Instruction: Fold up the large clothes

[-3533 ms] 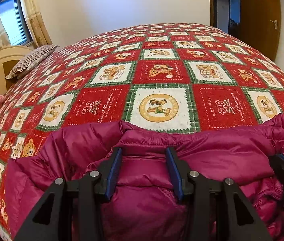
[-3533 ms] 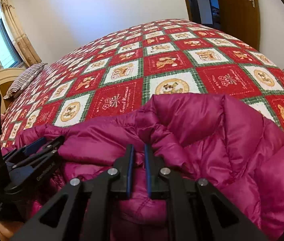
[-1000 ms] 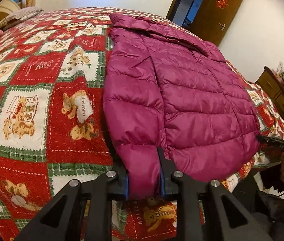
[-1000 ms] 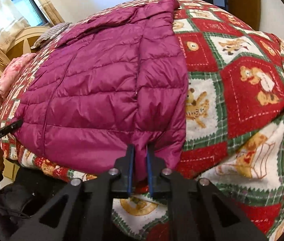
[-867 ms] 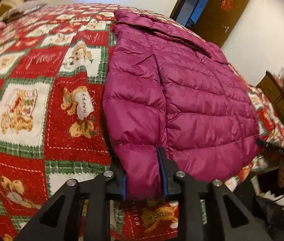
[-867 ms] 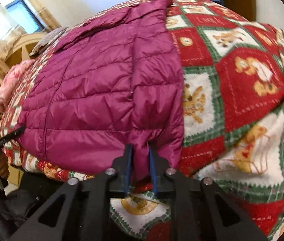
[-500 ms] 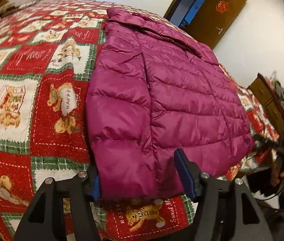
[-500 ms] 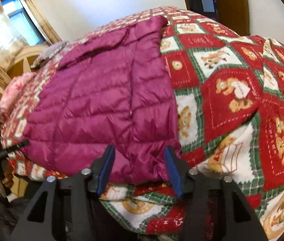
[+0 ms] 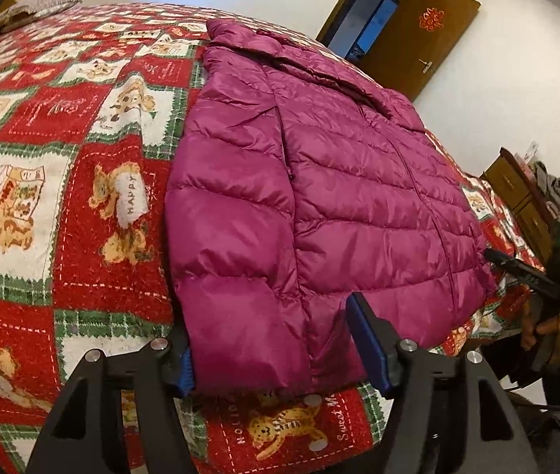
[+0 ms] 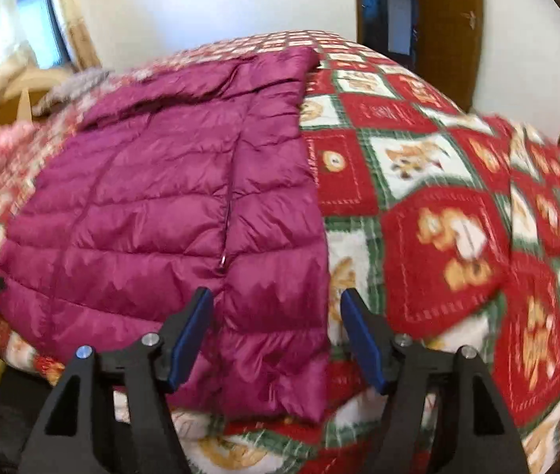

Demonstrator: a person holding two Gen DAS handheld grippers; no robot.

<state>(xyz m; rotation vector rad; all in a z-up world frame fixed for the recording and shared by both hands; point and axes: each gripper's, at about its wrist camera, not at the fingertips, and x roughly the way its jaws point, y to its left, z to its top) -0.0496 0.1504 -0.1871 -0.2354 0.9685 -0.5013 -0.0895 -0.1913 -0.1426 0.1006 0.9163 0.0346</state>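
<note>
A magenta quilted puffer jacket (image 9: 319,181) lies spread flat on the bed, its collar far away and its hem at the near edge. My left gripper (image 9: 276,339) stands open, and the jacket's left hem corner lies loose between its blue pads (image 9: 362,335). My right gripper (image 10: 278,316) has its jaws opening. The jacket's (image 10: 169,205) right hem corner rests between them, untouched by the pads. In the left wrist view the right gripper (image 9: 528,272) shows beyond the hem, held in a hand (image 9: 544,331).
A red, green and white patchwork bedspread (image 9: 62,181) covers the bed and drops off at the near edge. A pillow (image 9: 38,4) and a wooden headboard (image 10: 23,91) are at the far left. A brown door (image 9: 418,35) and a wooden dresser (image 9: 517,193) stand to the right.
Both grippers were shut on the jacket's hem corners and have opened, letting the hem drop onto the bed. The jacket went from bunched up to spread flat. The right view has shifted and blurred.
</note>
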